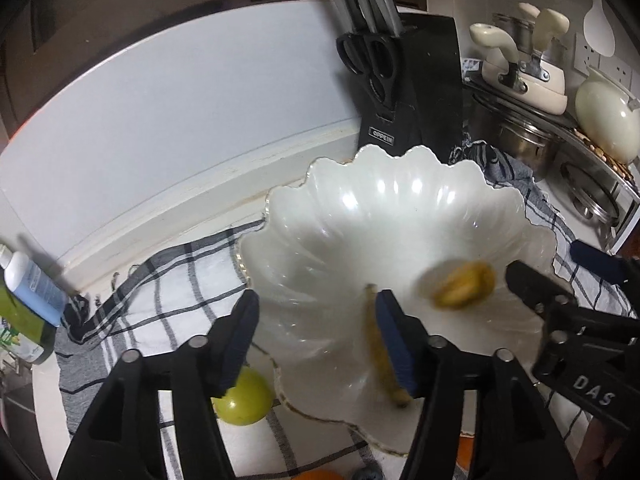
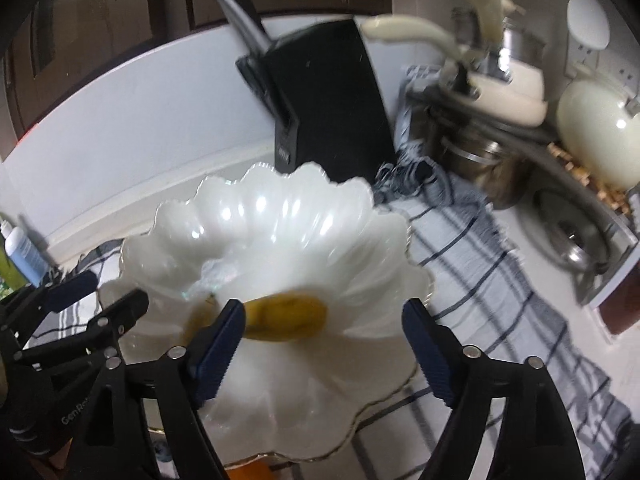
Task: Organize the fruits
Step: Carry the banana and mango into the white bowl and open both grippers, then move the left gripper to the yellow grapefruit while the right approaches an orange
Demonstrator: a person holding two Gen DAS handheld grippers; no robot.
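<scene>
Banana point(image 2: 286, 318) blurred in scalloped bowl point(image 2: 280, 220); left gripper point(image 1: 320, 340), right gripper point(image 2: 324, 356) both spread wide, empty.

Glossy pearl-white scalloped glass-like bowl point(image 1: 396, 216) w/ bright glare spots, smooth. Woven white cloth w/ dark check stripes point(image 1: 192, 276), matt, frayed at edge. Matt black plastic gripper arms, left point(image 1: 316, 340) & right point(image 2: 324, 352), w/ ribbed blue pads point(image 1: 396, 344) & shiny metal pins. Smooth shiny green round fruit point(image 1: 244, 400). Satin black knife block point(image 1: 420, 80). Brushed steel pot point(image 1: 524, 140); glossy cream enamel-look kettle point(image 1: 608, 116)
</scene>
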